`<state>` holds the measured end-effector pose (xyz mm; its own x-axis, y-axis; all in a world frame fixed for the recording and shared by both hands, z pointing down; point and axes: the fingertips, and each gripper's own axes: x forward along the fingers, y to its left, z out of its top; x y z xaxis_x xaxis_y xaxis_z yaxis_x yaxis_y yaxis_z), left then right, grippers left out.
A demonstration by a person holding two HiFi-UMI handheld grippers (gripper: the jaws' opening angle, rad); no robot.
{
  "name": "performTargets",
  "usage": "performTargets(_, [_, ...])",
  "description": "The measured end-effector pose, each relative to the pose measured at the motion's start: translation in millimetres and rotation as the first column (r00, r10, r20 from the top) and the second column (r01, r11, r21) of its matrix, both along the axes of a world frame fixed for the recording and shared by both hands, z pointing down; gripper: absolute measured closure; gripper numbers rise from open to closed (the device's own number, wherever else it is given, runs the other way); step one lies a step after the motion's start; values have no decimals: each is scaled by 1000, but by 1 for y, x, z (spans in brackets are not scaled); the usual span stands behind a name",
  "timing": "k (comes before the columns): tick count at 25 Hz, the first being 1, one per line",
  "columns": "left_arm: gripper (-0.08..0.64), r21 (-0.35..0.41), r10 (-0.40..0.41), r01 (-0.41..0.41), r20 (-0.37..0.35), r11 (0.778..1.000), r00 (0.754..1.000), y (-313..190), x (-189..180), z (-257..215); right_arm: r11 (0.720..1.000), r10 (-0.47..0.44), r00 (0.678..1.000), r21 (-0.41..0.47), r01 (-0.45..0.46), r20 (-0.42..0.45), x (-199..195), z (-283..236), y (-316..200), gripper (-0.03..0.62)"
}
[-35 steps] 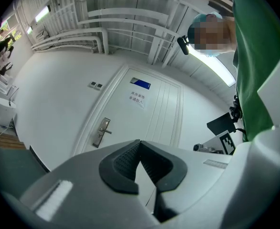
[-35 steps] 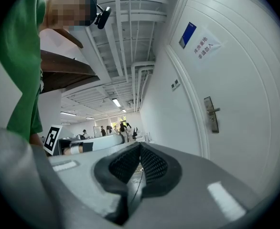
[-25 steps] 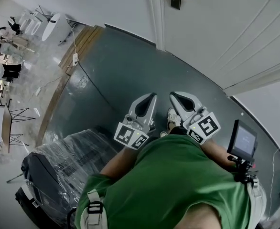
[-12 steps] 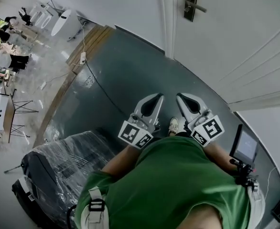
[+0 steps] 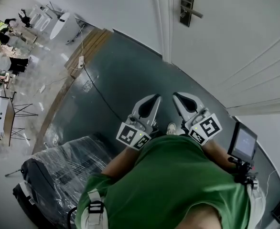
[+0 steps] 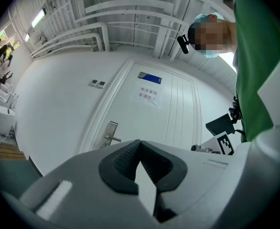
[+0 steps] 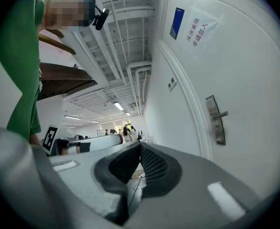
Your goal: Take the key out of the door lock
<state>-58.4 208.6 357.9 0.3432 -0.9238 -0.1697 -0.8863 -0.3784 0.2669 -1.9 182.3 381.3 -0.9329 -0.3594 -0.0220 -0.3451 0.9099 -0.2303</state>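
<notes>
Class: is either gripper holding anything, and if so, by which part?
Nothing is held. The left gripper and the right gripper are both shut with nothing between their jaws, apart from the door lock.

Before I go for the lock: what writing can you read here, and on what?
"库房重地 非请勿入", red, as best I can read it: white paper notice on the white door.
Blue plaque above it: too small to read.
Small dark screen at the person's right: blurred.
Black-and-white square markers: patterns, no words.
</notes>
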Motion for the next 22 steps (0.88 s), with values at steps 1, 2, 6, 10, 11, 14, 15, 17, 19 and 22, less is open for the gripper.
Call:
performTargets(1, [559, -6, 4, -4, -1, 1000, 1000, -5, 1, 4, 1000, 4, 1000, -6, -4, 1, 1, 3, -5, 589])
performTargets(2, [559, -13, 9, -9, -1, 1000, 1000, -8, 2, 6, 1000, 9, 1000, -11, -9, 2, 2, 6, -8, 589])
performTargets(6, [560, -28, 35, -35, -3, 999, 999, -15, 7, 8, 999, 33, 999, -24, -33, 4, 8, 6, -12, 589])
performTargets(10, [560, -45, 59, -60, -10, 997, 998, -24, 8, 13, 997, 64, 998, -44, -64, -6, 11, 12, -20, 589])
performTargets(11, [560, -49, 67, -67, -11, 997, 998, -26, 8, 13, 996, 71, 997, -49, -71, -9, 11, 12, -22, 589])
performTargets(14, [558, -58, 87, -88, -14, 994, 996, -35, 6, 12, 994, 91, 996, -55, -92, -16, 10, 10, -29, 589])
performTargets(15, [560, -60, 94, -95, -14, 994, 995, -38, 5, 11, 993, 99, 995, -55, -100, -18, 9, 9, -32, 589])
performTargets(17, [558, -63, 108, -109, -12, 992, 994, -47, 1, 8, 992, 115, 993, -54, -116, -23, 6, 5, -41, 589])
performTargets(19, [560, -65, 125, -125, -8, 990, 992, -59, -4, 5, 990, 132, 991, -50, -133, -27, 2, 0, -51, 589])
performTargets(22, [558, -61, 151, -151, 1, 987, 989, -77, -9, -1, 987, 156, 987, -36, -157, -31, -4, -9, -67, 589])
